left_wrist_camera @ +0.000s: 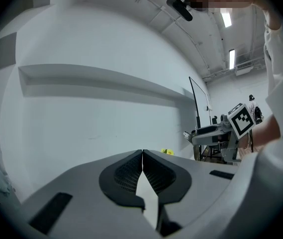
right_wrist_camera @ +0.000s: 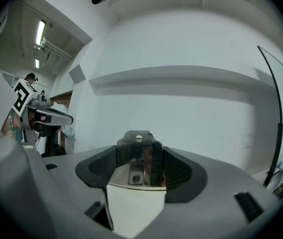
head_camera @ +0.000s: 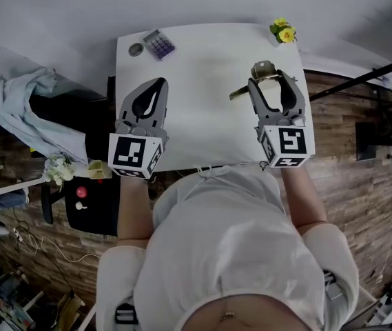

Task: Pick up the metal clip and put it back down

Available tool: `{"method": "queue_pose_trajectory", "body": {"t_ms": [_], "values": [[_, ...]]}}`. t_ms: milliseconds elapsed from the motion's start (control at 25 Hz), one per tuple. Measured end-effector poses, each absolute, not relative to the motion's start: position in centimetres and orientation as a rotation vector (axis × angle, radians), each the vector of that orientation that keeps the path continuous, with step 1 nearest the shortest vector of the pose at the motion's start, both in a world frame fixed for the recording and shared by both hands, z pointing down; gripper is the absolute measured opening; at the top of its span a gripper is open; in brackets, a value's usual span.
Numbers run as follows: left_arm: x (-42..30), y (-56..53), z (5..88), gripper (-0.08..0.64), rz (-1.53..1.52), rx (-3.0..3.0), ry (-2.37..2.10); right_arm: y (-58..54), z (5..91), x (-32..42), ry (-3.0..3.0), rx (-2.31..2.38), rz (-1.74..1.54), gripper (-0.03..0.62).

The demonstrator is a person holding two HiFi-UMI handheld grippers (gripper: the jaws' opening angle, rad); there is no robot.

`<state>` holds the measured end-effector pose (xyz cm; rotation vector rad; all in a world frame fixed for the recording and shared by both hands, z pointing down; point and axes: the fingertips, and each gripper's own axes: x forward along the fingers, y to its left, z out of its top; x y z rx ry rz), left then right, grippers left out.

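Right gripper (head_camera: pixel 273 81) has the metal clip (head_camera: pixel 262 69) and it is a firm hold; the right gripper view looks straight down the jaws and the clip fills the gap between them, one dark ribbed pad against each side, jaws part-way apart at just the clip's width; its rounded top with a small hole pokes up above the pads, shiny faces towards the camera. From the head view the clip sits right at the jaw tips, over the far right part of the white table (head_camera: pixel 202 116); a brass-coloured strip runs out of it to the picture's left, past the jaw; whether it hangs clear of the tabletop cannot be told from here. Over to the left gripper (head_camera: pixel 158 83); jaws pressed fully together, the two pads meeting in one thin line, nothing between them; it is held level above the table's near left side, well apart from the clip. At the far edge, a calculator (head_camera: pixel 159 45) with a small round object (head_camera: pixel 136 49) just beside it; yellow flowers (head_camera: pixel 283 31) at the far right corner, near the clip but not touching it; a pale cloth (head_camera: pixel 16 102) lies off the table to the left.
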<state>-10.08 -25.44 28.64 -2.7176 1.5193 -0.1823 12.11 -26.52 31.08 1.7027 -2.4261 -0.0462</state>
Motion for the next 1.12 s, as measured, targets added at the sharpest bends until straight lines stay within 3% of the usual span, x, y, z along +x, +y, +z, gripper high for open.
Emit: {"method": "queue_pose_trajectory", "body": {"t_ms": [520, 1120], "values": [[-8.3, -28.3, 33.2, 0.020, -0.262, -2.760, 1.529, -32.1, 44.4, 12.4, -2.258, 1.568, 0.430, 0.291], [-8.0, -30.2, 39.2, 0.020, -0.497, -2.835, 1.593, -33.5, 59.4, 11.2, -1.956, 1.314, 0.763, 0.291]]}}
